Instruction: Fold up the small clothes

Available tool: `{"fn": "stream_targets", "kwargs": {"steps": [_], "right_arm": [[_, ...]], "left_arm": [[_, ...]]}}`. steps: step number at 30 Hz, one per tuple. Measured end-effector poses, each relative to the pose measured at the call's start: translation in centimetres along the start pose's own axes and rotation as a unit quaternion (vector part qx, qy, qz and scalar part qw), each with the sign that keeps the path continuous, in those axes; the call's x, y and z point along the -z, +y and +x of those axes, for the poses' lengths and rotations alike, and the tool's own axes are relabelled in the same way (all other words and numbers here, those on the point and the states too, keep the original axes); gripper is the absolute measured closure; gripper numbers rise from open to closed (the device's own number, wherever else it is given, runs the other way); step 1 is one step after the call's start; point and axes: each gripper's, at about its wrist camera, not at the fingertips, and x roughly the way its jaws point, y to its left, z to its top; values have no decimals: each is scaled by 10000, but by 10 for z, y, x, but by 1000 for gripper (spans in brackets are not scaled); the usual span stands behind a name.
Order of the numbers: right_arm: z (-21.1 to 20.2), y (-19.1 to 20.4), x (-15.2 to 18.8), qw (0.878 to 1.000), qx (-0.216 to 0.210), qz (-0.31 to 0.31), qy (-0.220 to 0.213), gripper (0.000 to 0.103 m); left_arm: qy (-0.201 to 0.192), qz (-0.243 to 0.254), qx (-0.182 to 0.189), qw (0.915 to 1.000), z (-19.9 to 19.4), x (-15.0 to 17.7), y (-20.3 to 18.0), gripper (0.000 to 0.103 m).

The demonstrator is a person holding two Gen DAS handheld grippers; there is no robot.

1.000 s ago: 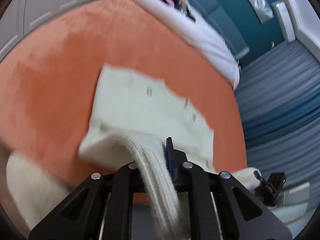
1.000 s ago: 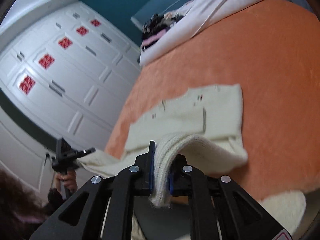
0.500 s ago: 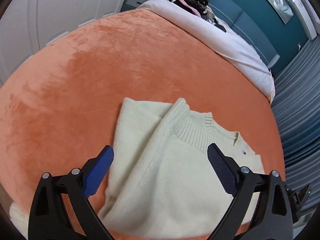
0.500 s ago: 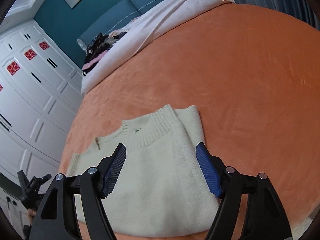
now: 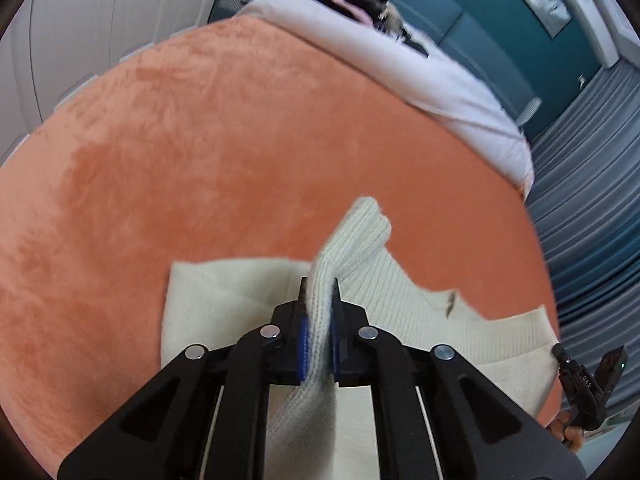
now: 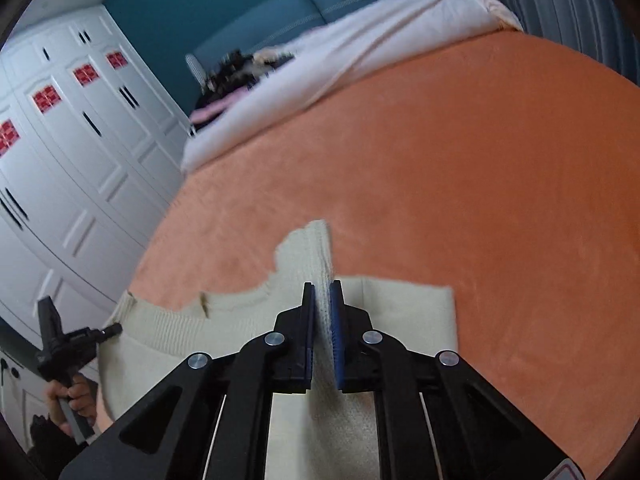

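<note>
1. The left gripper [image 5: 319,292] fingers are pinching a ribbed fold of the cream sweater [image 5: 400,304]; the right gripper [image 6: 322,296] jaws are closing, its pads already squeezing knit.
2. The sweater is lying partly folded on the orange blanket [image 5: 240,140], so, as I judge it, further folds are remaining.
3. Small white lettering is showing on the other handle in the left view, too tiny to read reliably.

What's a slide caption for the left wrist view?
Left gripper shut on a ribbed fold of the cream sweater lying on the orange bedspread.
</note>
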Motion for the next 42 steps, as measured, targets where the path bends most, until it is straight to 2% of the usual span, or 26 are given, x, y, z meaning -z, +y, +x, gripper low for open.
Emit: {"fn": "stream_targets", "kwargs": {"steps": [2, 3, 5, 6, 7, 9, 10, 13, 15, 16, 18, 20, 21, 23, 24, 25, 26, 30, 32, 35, 36, 37, 38, 39, 41, 42], "right_arm": [[-7, -9, -4, 9996, 162, 6, -234, 95], [5, -19, 0, 9993, 369, 18, -68, 95], [51, -47, 20, 9939, 829, 167, 701, 95], [74, -62, 34, 9872, 1049, 289, 1166, 96], [84, -68, 45, 9845, 1106, 316, 1324, 96], [68, -63, 42, 9880, 1099, 405, 1008, 93], [56, -59, 38, 9890, 1091, 512, 863, 87], [15, -24, 35, 9938, 1060, 104, 320, 87], [4, 11, 47, 9960, 800, -272, 302, 86], [7, 29, 59, 9966, 589, -388, 425, 86], [23, 74, 91, 9945, 65, -631, 833, 86], [45, 121, 133, 9858, -375, -1025, 1274, 86], [53, 138, 152, 9807, -501, -1244, 1423, 87], [61, 151, 176, 9744, -420, -1540, 1581, 97], [60, 145, 179, 9745, -350, -1556, 1578, 102], [56, 131, 178, 9762, -316, -1480, 1555, 102], [50, 110, 173, 9799, -50, -1314, 1497, 101], [1, -12, 162, 9857, 1108, -151, 1260, 103], [-24, -56, 165, 9874, 1035, 326, 1152, 103], [-39, -54, 169, 9872, 1047, 235, 1180, 103], [-41, -47, 168, 9872, 1095, 137, 1148, 102], [-42, -40, 165, 9881, 1100, 86, 1073, 95], [-44, -39, 157, 9894, 1117, 59, 930, 89], [-43, -34, 150, 9906, 1110, 83, 793, 83], [-39, -36, 131, 9921, 1106, 211, 558, 52], [-31, -36, 122, 9921, 1151, 222, 458, 48]], "left_arm": [[57, 123, -332, 9994, 11, 0, 4, 96], [243, 181, -546, 9980, 28, 4, 11, 95], [811, -39, -764, 9938, 66, 18, 32, 94], [936, -184, -812, 9921, 78, 25, 41, 93], [727, -199, -726, 9945, 76, 29, 43, 93], [525, -200, -724, 9958, 63, 31, 40, 88], [471, -201, -843, 9951, 55, 31, 37, 85], [-104, 197, -1159, 9930, 13, 36, 12, 66], [-432, 411, -1122, 9919, -11, 47, -13, 48], [-464, 458, -978, 9931, -19, 59, -26, 45], [-282, 525, -621, 9963, -18, 85, -51, 43], [55, 670, -501, 9965, -6, 112, -67, 43], [188, 791, -605, 9948, -1, 124, -68, 43], [360, 952, -965, 9901, 7, 138, -61, 43], [407, 934, -1171, 9879, 8, 142, -47, 44], [380, 857, -1243, 9878, 4, 145, -32, 45], [333, 766, -1219, 9890, -3, 146, -16, 48], [411, 638, -910, 9930, -27, 151, 35, 74], [339, 695, -943, 9925, -31, 157, 39, 75], [191, 666, -1160, 9908, -33, 163, 31, 74], [166, 594, -1195, 9909, -35, 161, 27, 69], [121, 492, -1124, 9924, -37, 157, 23, 62], [40, 415, -1064, 9934, -40, 154, 19, 46], [-111, 366, -1079, 9934, -46, 150, 15, 37], [-286, 433, -1178, 9917, -49, 140, 10, 33], [-241, 442, -1256, 9908, -45, 135, 11, 33]]}}
